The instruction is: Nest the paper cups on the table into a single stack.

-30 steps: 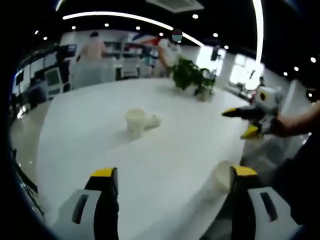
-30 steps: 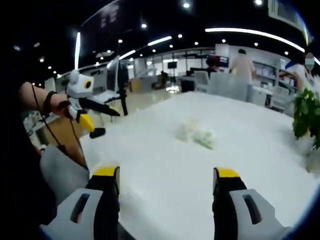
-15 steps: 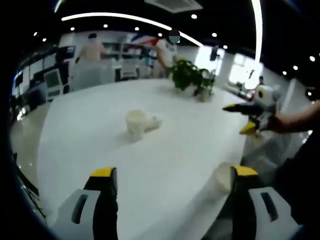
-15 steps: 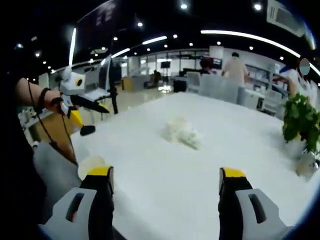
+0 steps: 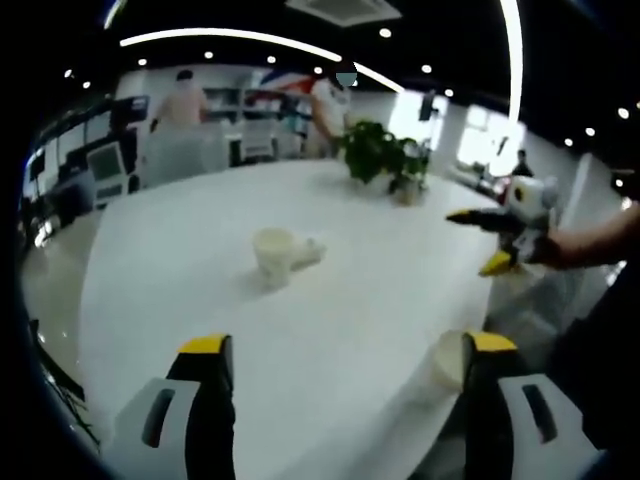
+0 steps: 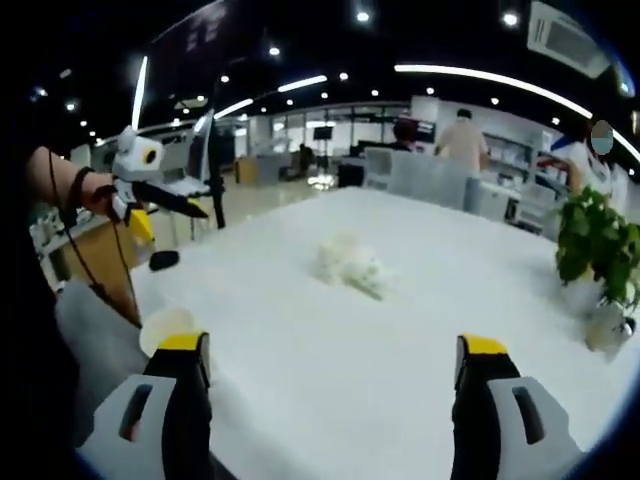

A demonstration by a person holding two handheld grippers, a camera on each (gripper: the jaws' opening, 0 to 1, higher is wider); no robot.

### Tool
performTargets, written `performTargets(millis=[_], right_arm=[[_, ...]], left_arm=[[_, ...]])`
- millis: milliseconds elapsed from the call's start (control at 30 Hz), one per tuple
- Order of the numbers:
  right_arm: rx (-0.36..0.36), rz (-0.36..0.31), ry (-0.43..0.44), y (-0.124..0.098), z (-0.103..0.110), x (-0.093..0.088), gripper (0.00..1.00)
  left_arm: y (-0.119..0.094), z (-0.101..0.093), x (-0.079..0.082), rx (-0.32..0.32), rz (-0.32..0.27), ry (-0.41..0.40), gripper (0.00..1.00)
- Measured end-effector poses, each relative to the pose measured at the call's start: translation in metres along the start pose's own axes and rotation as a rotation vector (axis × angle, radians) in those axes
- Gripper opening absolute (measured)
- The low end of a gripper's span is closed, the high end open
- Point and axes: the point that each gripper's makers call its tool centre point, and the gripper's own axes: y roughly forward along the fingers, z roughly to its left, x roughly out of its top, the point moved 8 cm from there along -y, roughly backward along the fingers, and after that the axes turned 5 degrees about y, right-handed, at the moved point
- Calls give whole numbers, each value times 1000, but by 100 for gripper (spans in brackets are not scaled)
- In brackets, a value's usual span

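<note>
Left gripper view: your left gripper [image 5: 340, 385] rides low over the near edge of the white table [image 5: 190, 270], jaws spread wide apart, nothing between them. An upright paper cup [image 5: 272, 252] stands about mid-table, with a tipped cup [image 5: 307, 251] lying just beside it on its right, seemingly touching. Another cup [image 5: 447, 357] stands at the near edge, just inside your right jaw, apart from it as far as the blur lets you tell. Your right gripper [image 5: 497, 239] hangs above the table's right edge, jaws parted, held in a hand [image 5: 560, 247]. A potted plant [image 5: 382, 152] sits at the far edge. Two people stand beyond the table.

Right gripper view: your right gripper [image 6: 330, 375] hovers over the near edge, jaws wide apart and empty. The mid-table cups [image 6: 348, 264] read as one pale blurred clump; you cannot tell them apart here. The near-edge cup [image 6: 166, 325] shows at the table's left corner, just above your left jaw. Your left gripper [image 6: 155, 205] is off the left edge, jaws parted. The plant [image 6: 594, 245] stands by the right edge.
</note>
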Motion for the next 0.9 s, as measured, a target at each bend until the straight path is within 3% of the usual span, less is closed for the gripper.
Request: performTargets(millis=[400,567,900], right_arm=[[-23,-1,3,2,-12,-7,100],[-16,-6,-39,4,-15,-5,100],[-6,3,-65,9,-24,-6,100]], left_arm=[[15,6,18,-6,20,36,93],[23,11,33,-6,28,62,93],[60,29,50,-40,114,173,92]])
